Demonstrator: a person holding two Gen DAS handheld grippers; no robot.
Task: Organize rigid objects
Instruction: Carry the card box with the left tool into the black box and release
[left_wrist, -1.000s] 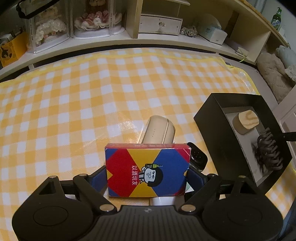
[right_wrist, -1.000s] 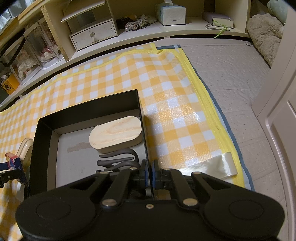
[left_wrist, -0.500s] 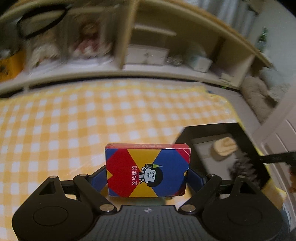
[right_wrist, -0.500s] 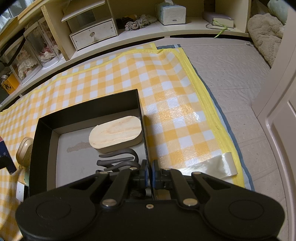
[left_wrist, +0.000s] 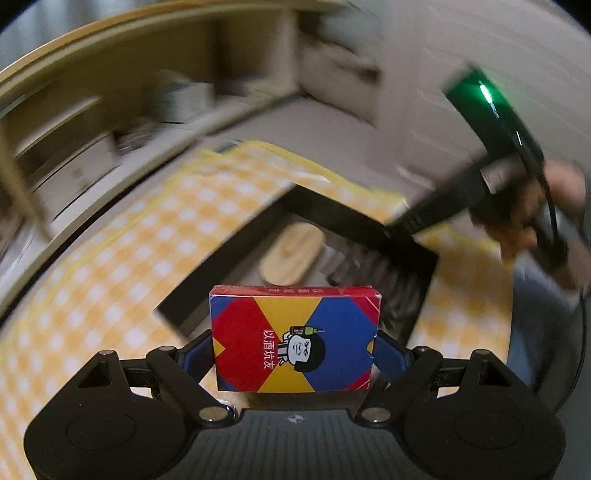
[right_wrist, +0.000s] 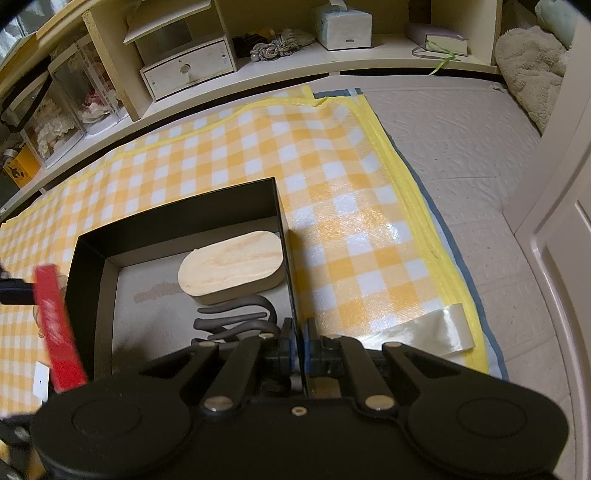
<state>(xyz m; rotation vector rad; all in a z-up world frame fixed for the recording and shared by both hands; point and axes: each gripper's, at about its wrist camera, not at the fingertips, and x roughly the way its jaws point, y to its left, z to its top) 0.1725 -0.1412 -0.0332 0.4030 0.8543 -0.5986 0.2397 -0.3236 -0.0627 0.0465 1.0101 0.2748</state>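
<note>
We are clamping the card box (left_wrist: 294, 339) in our left gripper (left_wrist: 294, 360) just short of the black tray (right_wrist: 177, 218), already holding a wooden block (right_wrist: 231, 267) and dark hair claw (right_wrist: 236, 319), while our right gripper (right_wrist: 300, 345) is pinching the tray's wall

The floor (right_wrist: 461, 155) (a pale quilted covering) carries a yellow-and-white checked mat (right_wrist: 332, 192), laid over a blue-edged sheet (right_wrist: 496, 354) at its right border; a strip of clear tape (right_wrist: 436, 332) lies at the mat's near corner; a black open box (right_wrist: 173, 218) stands directly on the mat; a small white card (right_wrist: 40, 382) lies left of the box.
</note>
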